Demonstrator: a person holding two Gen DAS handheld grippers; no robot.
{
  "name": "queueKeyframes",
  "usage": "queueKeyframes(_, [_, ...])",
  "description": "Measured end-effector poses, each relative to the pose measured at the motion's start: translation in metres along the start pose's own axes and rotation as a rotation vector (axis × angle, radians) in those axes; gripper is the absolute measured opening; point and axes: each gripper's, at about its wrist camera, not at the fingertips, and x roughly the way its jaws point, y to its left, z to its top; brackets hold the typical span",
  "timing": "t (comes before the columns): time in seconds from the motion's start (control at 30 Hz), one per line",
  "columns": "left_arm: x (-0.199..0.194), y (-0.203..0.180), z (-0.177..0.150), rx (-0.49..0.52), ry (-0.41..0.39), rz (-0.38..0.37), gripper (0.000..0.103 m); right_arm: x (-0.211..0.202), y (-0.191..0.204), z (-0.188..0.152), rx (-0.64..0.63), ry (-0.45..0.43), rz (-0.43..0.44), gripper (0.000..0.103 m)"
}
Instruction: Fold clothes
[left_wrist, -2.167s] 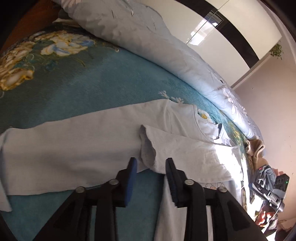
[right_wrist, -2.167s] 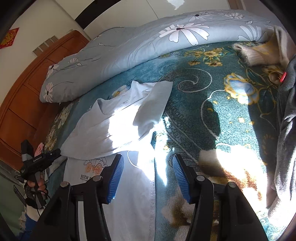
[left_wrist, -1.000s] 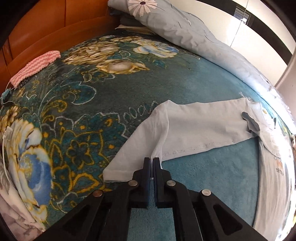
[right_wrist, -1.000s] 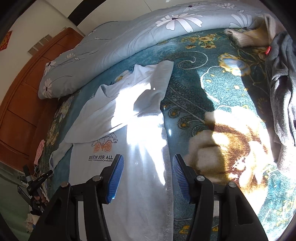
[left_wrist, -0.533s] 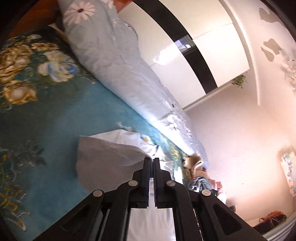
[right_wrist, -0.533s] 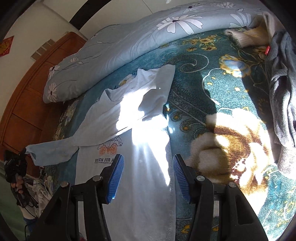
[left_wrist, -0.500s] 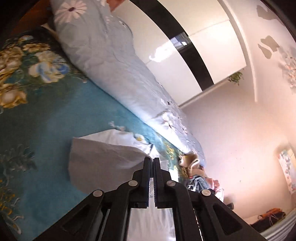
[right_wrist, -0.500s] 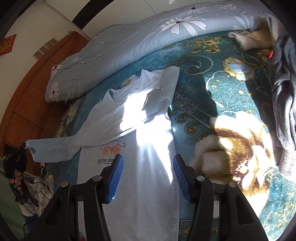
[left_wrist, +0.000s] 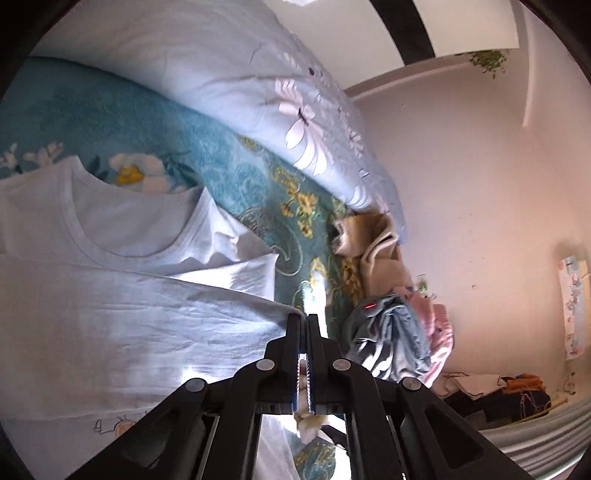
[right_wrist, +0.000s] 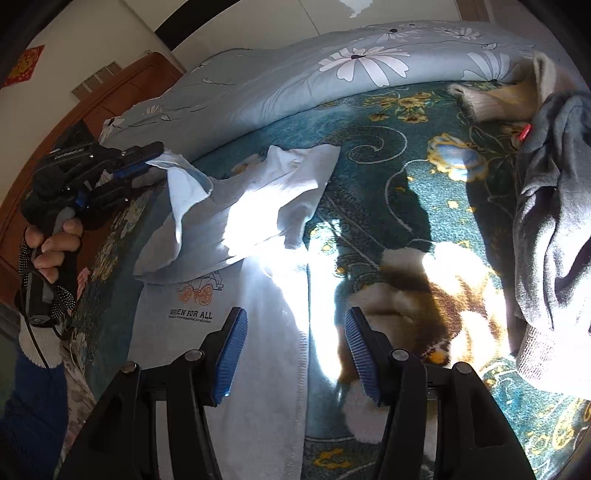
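A white long-sleeved shirt (right_wrist: 221, 317) with a small orange print lies face up on the teal floral blanket (right_wrist: 391, 177). My left gripper (left_wrist: 303, 321) is shut on the cuff of the shirt's left sleeve (left_wrist: 147, 325), which stretches across the chest below the collar (left_wrist: 110, 236). In the right wrist view the left gripper (right_wrist: 147, 157) hangs above the shirt's shoulder with the sleeve (right_wrist: 181, 206) drooping from it. The other sleeve (right_wrist: 303, 184) lies folded over the chest. My right gripper (right_wrist: 293, 325) is open over the shirt's right hem edge, nothing between its fingers.
A light-blue daisy-print duvet (right_wrist: 314, 77) is rolled along the far side of the bed. A heap of unfolded clothes, grey (right_wrist: 550, 229) and cream (right_wrist: 498, 99), lies at the right; the same heap of clothes (left_wrist: 391, 321) shows in the left wrist view. A wooden headboard (right_wrist: 110, 96) stands at the left.
My left gripper has swung the sleeve cuff up and across, from out beside the bed's edge to over the shirt's chest. The right gripper has stayed in place.
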Motion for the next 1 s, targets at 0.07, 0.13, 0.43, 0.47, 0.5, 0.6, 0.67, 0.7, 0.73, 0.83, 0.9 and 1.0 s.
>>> queueKeyframes(0.07, [0.032, 0.013, 0.0, -0.021, 0.035, 0.039, 0.003, -0.001, -0.013, -0.002, 0.026, -0.002, -0.013, 0.057])
queueKeyframes(0.13, [0.061, 0.025, 0.0, -0.045, 0.068, 0.071, 0.004, -0.001, -0.022, -0.003, 0.048, 0.0, -0.016, 0.057])
queueKeyframes(0.43, [-0.016, 0.03, -0.027, 0.019, 0.021, -0.003, 0.056, 0.027, 0.003, 0.024, -0.022, -0.015, 0.029, 0.057])
queueKeyframes(0.47, [-0.035, 0.031, -0.031, 0.038, -0.012, 0.018, 0.057, 0.036, 0.008, 0.031, -0.025, -0.016, 0.035, 0.057])
queueKeyframes(0.5, [-0.055, 0.037, -0.035, 0.045, -0.059, 0.063, 0.057, 0.044, 0.014, 0.037, -0.028, -0.017, 0.041, 0.057])
queueKeyframes(0.6, [-0.118, 0.063, -0.048, 0.051, -0.212, 0.217, 0.058, 0.066, 0.03, 0.057, -0.041, -0.036, 0.085, 0.057])
queueKeyframes(0.67, [-0.156, 0.09, -0.059, 0.017, -0.297, 0.31, 0.061, 0.077, 0.039, 0.069, -0.043, -0.055, 0.101, 0.057])
queueKeyframes(0.7, [-0.172, 0.105, -0.064, -0.007, -0.327, 0.345, 0.061, 0.082, 0.042, 0.075, -0.043, -0.064, 0.099, 0.057])
queueKeyframes(0.73, [-0.18, 0.12, -0.07, -0.03, -0.341, 0.369, 0.061, 0.088, 0.043, 0.08, -0.041, -0.065, 0.086, 0.057])
queueKeyframes(0.83, [-0.19, 0.16, -0.083, -0.108, -0.34, 0.415, 0.061, 0.105, 0.045, 0.095, -0.04, -0.066, 0.037, 0.057])
queueKeyframes(0.9, [-0.192, 0.175, -0.089, -0.138, -0.343, 0.4, 0.061, 0.112, 0.045, 0.102, -0.038, -0.081, -0.03, 0.057])
queueKeyframes(1.0, [-0.191, 0.183, -0.089, -0.148, -0.356, 0.379, 0.061, 0.117, 0.047, 0.107, -0.047, -0.107, -0.065, 0.057])
